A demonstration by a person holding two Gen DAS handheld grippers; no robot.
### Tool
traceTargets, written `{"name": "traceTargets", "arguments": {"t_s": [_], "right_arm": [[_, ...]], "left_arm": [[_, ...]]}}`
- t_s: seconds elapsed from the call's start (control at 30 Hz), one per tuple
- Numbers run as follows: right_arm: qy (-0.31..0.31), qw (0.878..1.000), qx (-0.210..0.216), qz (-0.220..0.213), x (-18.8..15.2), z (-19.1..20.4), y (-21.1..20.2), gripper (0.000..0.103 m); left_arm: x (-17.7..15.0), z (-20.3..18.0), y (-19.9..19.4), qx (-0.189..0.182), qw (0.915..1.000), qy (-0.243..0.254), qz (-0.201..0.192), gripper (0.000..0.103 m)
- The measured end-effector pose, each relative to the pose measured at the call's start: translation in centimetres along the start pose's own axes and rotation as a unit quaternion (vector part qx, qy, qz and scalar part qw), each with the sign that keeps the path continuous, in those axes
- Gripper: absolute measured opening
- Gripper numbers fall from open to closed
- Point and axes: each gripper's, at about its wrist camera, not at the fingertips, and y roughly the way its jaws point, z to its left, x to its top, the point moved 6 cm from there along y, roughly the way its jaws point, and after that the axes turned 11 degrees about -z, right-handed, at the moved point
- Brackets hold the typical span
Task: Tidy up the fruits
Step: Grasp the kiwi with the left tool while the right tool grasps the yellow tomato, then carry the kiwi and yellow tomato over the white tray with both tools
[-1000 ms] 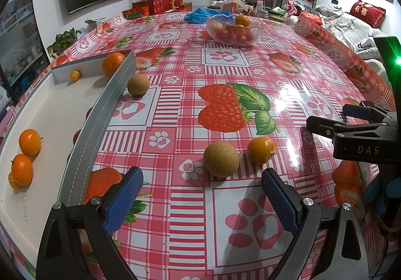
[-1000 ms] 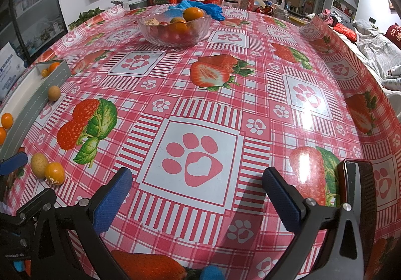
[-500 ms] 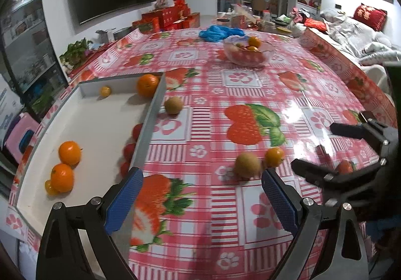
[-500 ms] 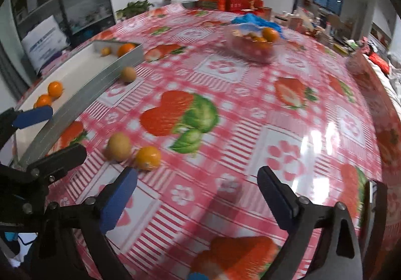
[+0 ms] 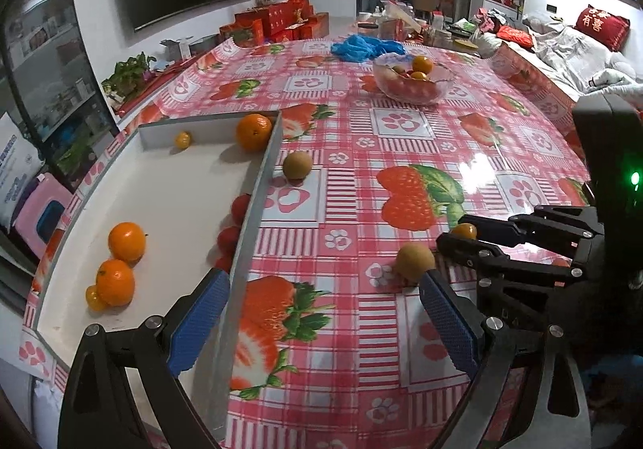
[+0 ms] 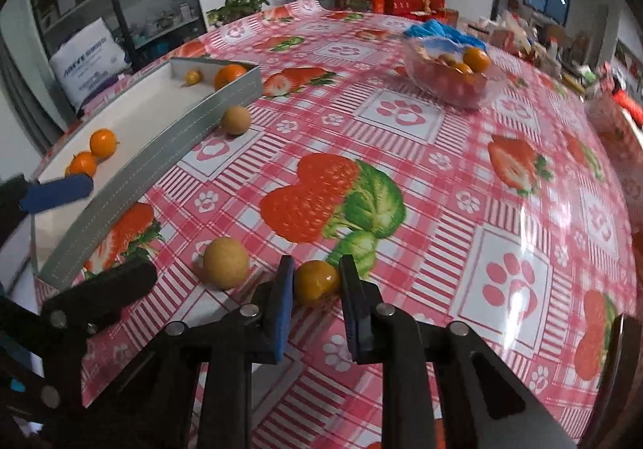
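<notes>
A small round orange-yellow fruit (image 6: 315,281) rests on the red-and-white strawberry-print tablecloth (image 6: 402,176) near the front edge, pinched between the blue pads of the right gripper (image 6: 314,280), whose jaws have closed onto it. Just to its left lies a tan round fruit (image 6: 225,262), and farther left stands a long grey-walled white tray (image 5: 257,184) holding several oranges (image 5: 126,242). The left gripper (image 5: 321,312) hovers wide open and empty over the tray's near corner, and a clear glass bowl of fruit (image 6: 452,77) sits far across the table.
</notes>
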Motion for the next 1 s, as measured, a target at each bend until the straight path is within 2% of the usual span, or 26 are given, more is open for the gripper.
{"name": "traceTargets", "arguments": {"t_s": [0.17,0.4,0.43,0.47,0.5,0.53,0.6,0.67,0.77,1.0], "right_arm": [[0.056,0.998,0.005,0.006,-0.5,-2.7,-1.0,0.024],[0.081,0.997,-0.009,0.005,-1.3,-4.7,-2.1,0.024],[0.083,0.997,-0.009,0.005,-1.3,-4.9,-2.2,0.024],[0.084,0.996,-0.009,0.005,-1.3,-5.0,-2.2,0.024],[0.085,0.996,-0.009,0.005,-1.3,-5.1,-2.3,0.024],[0.087,0.996,-0.009,0.004,-1.3,-5.1,-2.3,0.024],[0.09,0.996,-0.009,0.003,-1.3,-5.2,-2.5,0.024],[0.093,0.996,-0.007,0.003,-1.3,-5.3,-2.5,0.024],[0.094,0.996,-0.007,0.003,-1.3,-5.3,-2.6,0.024],[0.097,0.995,-0.008,0.003,-1.3,-5.2,-2.8,0.024]], "left_arm": [[0.1,-2.0,1.2,-0.017,0.9997,0.011,0.014,0.096],[-0.3,-4.3,3.9,-0.032,0.9984,0.009,0.046,0.096],[-0.3,-4.5,4.1,-0.033,0.9983,0.007,0.047,0.089],[-0.4,-4.7,4.3,-0.036,0.998,0.005,0.052,0.076],[-0.6,-4.8,4.6,-0.038,0.9973,0.006,0.063,0.072],[-0.7,-4.9,4.7,-0.036,0.9974,0.006,0.063,0.07],[-0.7,-5.2,4.6,-0.04,0.9974,0.008,0.06,0.058],[-0.5,-5.4,4.3,-0.047,0.997,0.013,0.059,0.034],[-0.5,-5.3,4.3,-0.05,0.9968,0.007,0.062,0.029],[-0.4,-5.0,3.9,-0.058,0.996,-0.018,0.065,0.029]]}}
